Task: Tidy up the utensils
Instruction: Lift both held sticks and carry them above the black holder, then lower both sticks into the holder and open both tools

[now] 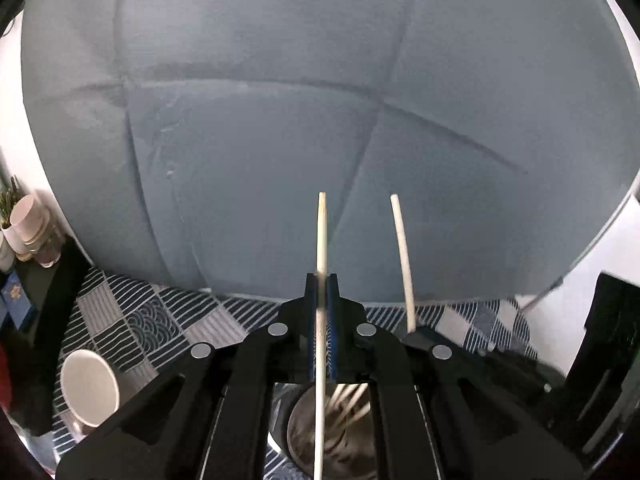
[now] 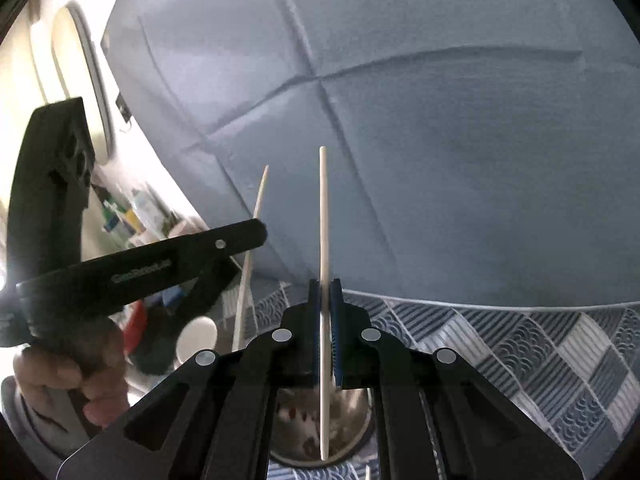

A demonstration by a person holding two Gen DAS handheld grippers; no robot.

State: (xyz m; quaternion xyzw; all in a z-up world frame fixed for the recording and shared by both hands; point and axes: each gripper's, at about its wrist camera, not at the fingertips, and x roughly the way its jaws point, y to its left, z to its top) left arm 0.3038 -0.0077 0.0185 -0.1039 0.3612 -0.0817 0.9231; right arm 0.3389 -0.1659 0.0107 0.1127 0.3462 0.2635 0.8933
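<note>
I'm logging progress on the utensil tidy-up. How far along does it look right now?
Partly done: several chopsticks already stand in the metal holder. In hand: the left gripper clamps one chopstick above that holder, and the right gripper clamps another chopstick above a metal cup. Left: both held sticks are not yet released. Whether more loose utensils remain cannot be seen.
</note>
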